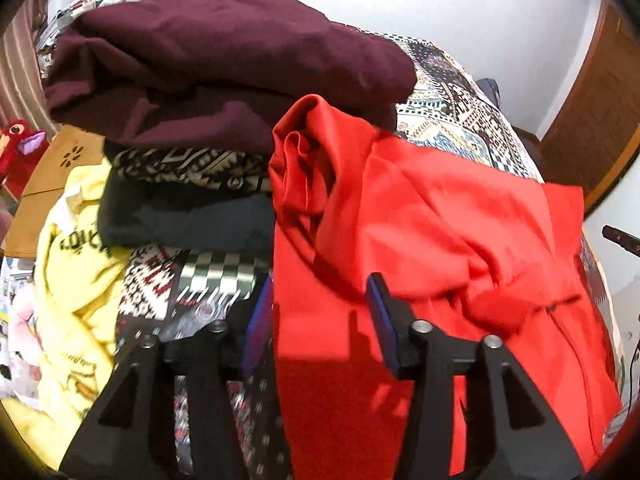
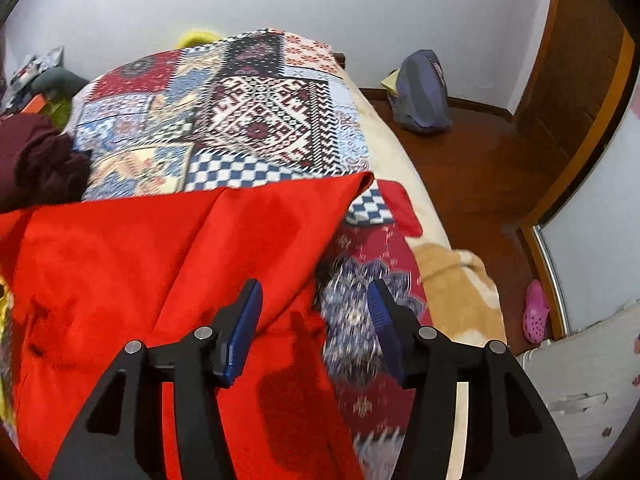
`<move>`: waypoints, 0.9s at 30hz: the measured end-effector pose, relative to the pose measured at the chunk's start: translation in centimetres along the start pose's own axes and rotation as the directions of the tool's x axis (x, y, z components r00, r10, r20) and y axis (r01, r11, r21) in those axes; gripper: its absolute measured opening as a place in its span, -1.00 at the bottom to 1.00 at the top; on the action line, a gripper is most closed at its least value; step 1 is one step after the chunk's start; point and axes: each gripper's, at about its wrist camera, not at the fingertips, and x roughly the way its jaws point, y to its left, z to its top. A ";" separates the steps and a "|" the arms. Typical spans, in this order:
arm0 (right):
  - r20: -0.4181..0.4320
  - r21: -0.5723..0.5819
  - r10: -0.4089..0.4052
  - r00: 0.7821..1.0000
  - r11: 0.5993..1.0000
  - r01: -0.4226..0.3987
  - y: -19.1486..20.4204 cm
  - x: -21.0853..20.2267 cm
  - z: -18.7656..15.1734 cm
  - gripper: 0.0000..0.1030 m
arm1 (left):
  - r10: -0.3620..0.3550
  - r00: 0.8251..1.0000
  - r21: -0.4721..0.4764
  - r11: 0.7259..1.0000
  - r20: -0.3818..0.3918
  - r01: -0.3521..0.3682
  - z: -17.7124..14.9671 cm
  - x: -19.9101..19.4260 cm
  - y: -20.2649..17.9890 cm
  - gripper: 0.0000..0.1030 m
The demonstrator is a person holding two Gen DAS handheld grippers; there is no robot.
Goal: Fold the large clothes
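A: What sits closest to the lens?

B: In the left wrist view, the left gripper (image 1: 320, 312), two black fingers with blue pads, jaws standing apart and pinching nothing. The left edge of a red garment (image 1: 420, 240) lies in the gap between them; the pads do not press it.

A: And the other side?

B: The right gripper (image 2: 316, 320) is likewise parted and holds nothing. Its left pad hangs over the red garment (image 2: 160, 264), its right pad over the patchwork bedspread (image 2: 248, 120). The picture is blurred around the tips, so whether a pad grazes the cloth cannot be told.

A: Where is the garment?

B: Spread on the bed over the bedspread, rumpled, with a bunched fold rising at its far left corner. Its right edge runs diagonally between the right gripper's fingers.

A: What else lies around?

B: To the left, a stack: a maroon garment (image 1: 224, 64) on top, a patterned dark cloth (image 1: 180, 168) and a black one beneath. Nearer, at the left, a yellow printed shirt (image 1: 76, 280). Right of the bed, a wooden floor (image 2: 480, 160) with a bluish bag (image 2: 422, 92) against the wall and a pink clog (image 2: 535, 312).
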 end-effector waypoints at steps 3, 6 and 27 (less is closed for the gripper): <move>-0.004 0.003 0.037 0.999 0.999 -0.037 0.1 -1.3 -1.2 -0.01 | -0.014 1.000 -0.002 1.000 0.008 0.014 -1.3 -2.4 0.7 -0.03; -0.020 -0.019 0.073 0.997 0.997 -0.074 0.4 -2.6 -2.3 -0.01 | -0.032 0.999 0.000 0.999 -0.008 0.032 -2.3 -3.9 1.1 -0.01; -0.187 0.075 0.107 0.976 0.993 -0.095 -2.5 -4.1 -13.1 -0.01 | -0.260 0.898 -0.113 0.966 -0.355 0.234 -13.7 -2.6 0.7 0.25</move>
